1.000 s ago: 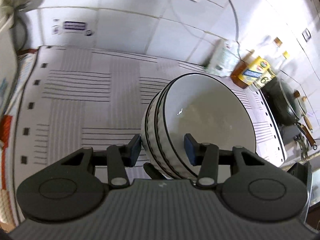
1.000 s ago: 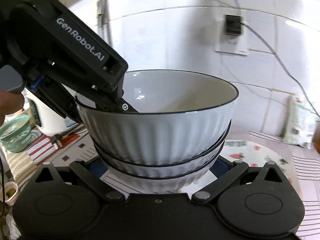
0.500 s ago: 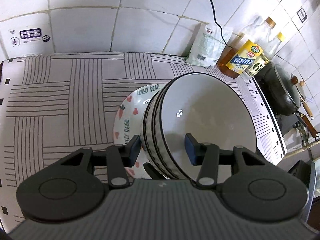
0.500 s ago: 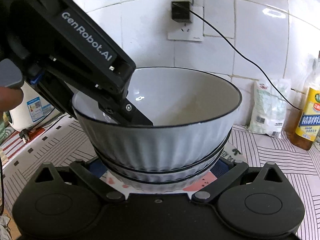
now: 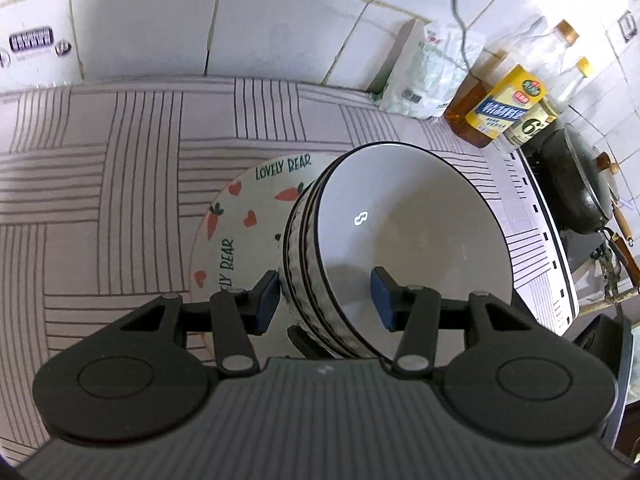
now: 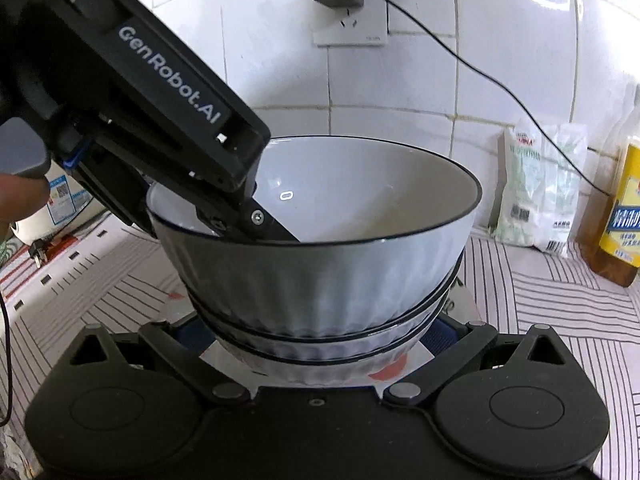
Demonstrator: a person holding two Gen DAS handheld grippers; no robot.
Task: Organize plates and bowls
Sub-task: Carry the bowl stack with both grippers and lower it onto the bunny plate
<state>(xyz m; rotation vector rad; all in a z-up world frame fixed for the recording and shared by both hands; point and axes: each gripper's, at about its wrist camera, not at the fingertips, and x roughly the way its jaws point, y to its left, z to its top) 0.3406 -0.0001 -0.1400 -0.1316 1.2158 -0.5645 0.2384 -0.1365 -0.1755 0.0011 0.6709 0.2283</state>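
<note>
A stack of three white ribbed bowls with black rims [image 5: 408, 240] [image 6: 320, 276] hangs over a white "LOVELY BEAR" plate [image 5: 244, 216] with carrots and hearts. My left gripper [image 5: 324, 300] is shut on the stack's near wall: one pad outside, one inside the top bowl. It shows in the right wrist view as the black GenRobot.AI body [image 6: 168, 80]. My right gripper [image 6: 320, 332] is shut on the base of the stack from both sides. Whether the stack touches the plate is hidden.
The counter has a striped cloth [image 5: 120, 160]. At the back wall stand a white bag [image 5: 424, 72], oil and sauce bottles [image 5: 504, 104] and a dark wok [image 5: 580, 188] on the stove. A plugged-in wall socket [image 6: 344, 4] and a white appliance [image 6: 60, 208] show in the right wrist view.
Both grippers carried the bowl stack to the right and toward the back wall. The bear plate came into view and now lies under the stack, lower and closer.
</note>
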